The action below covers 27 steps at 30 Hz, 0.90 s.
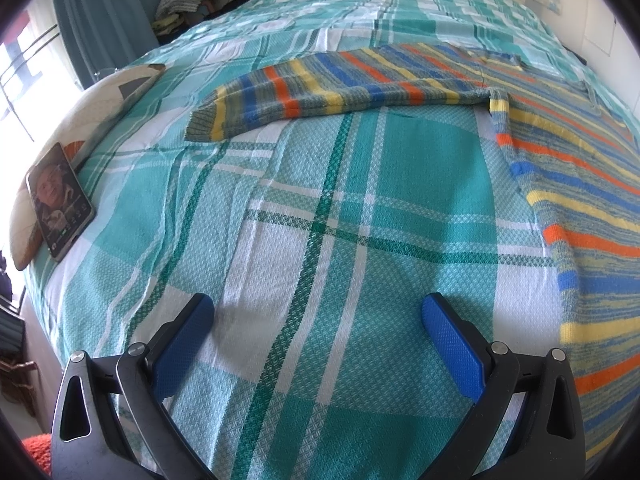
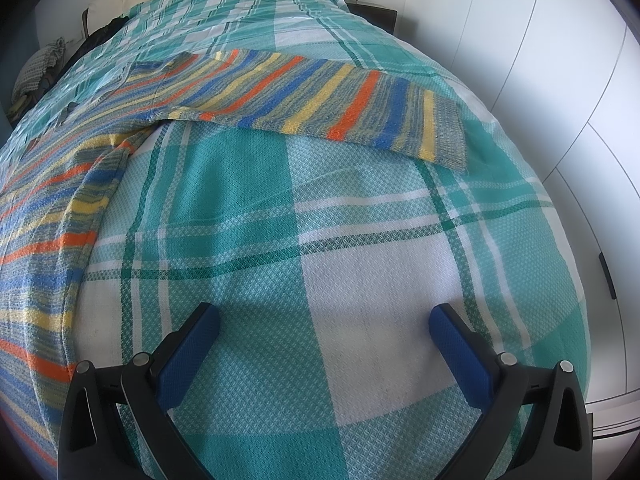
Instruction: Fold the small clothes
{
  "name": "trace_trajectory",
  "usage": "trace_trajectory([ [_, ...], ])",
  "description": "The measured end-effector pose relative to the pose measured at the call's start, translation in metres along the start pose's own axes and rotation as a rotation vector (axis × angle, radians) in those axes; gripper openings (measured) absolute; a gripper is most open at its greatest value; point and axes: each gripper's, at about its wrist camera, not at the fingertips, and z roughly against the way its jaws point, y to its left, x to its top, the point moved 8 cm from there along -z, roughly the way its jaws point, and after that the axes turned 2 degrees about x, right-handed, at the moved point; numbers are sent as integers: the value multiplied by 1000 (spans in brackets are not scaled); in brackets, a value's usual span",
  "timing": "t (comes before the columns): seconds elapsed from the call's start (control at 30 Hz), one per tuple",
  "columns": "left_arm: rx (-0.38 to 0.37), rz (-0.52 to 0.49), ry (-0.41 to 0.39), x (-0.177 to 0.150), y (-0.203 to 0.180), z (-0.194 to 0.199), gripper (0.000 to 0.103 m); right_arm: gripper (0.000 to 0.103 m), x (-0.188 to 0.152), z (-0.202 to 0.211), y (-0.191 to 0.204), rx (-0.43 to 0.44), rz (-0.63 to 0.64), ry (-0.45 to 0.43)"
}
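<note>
- The left gripper (image 1: pixel 318 308) has two black arms that curve inward; each carries a long blue pad with a fine dimpled texture on its inner face.
- Two round silver screw heads sit on each arm of it, one just behind the blue pad and one further out at the shoulder.
- Each outer black frame piece has a tall teardrop-shaped cut-out.
- The right gripper (image 2: pixel 324 316) is built the same: black curved arms, textured blue pads, paired silver screws and teardrop cut-outs outside them.
</note>
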Motion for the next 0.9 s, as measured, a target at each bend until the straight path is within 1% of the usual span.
trace_trajectory([
  [0.13, 6, -7, -5, -1, -2, 1, 103, 103, 2, 0, 0, 0, -1, -1],
  [0.2, -3, -16, 9, 2, -1, 4, 102, 102, 2, 4, 1, 15, -6, 7],
  [0.23, -12, -19, 18, 3, -2, 6, 102, 100, 8, 10, 0, 69, -25, 1],
  [0.27, -26, -15, 16, 6, 0, 11, 102, 95, 13, 19, -1, 141, -64, -29],
  [0.3, -49, 7, -10, 10, 4, 18, 102, 94, 22, 30, -7, 232, -135, -72],
  [0.33, -66, 28, -36, 13, 5, 25, 102, 94, 29, 38, -17, 289, -202, -105],
  [0.4, -104, 67, -85, 19, 10, 37, 102, 94, 46, 46, -52, 392, -389, -162],
  [0.43, -110, 75, -100, 22, 11, 40, 102, 94, 53, 44, -75, 426, -494, -177],
  [0.47, -105, 80, -112, 24, 13, 42, 102, 92, 57, 39, -92, 443, -567, -178],
  [0.5, -96, 80, -116, 25, 14, 41, 102, 88, 62, 31, -112, 462, -650, -173],
  [0.53, -88, 77, -114, 25, 13, 39, 102, 87, 68, 19, -129, 485, -710, -154],
  [0.57, -83, 71, -107, 25, 12, 36, 102, 82, 73, 8, -138, 500, -730, -124],
  [0.6, -77, 64, -95, 25, 11, 32, 102, 75, 79, -3, -145, 505, -734, -91],
  [0.67, -62, 46, -80, 22, 5, 27, 102, 70, 90, -20, -153, 495, -726, -52],
  [0.77, -47, 15, -69, 16, -4, 24, 102, 59, 110, -36, -143, 529, -687, -8],
  [0.83, -42, -3, -55, 15, -8, 20, 102, 55, 114, -50, -132, 499, -646, 53],
  [0.87, -39, -10, -50, 13, -11, 18, 102, 44, 113, -58, -125, 468, -630, 90],
  [0.9, -34, -23, -45, 13, -13, 16, 102, 18, 114, -63, -123, 430, -608, 115],
])
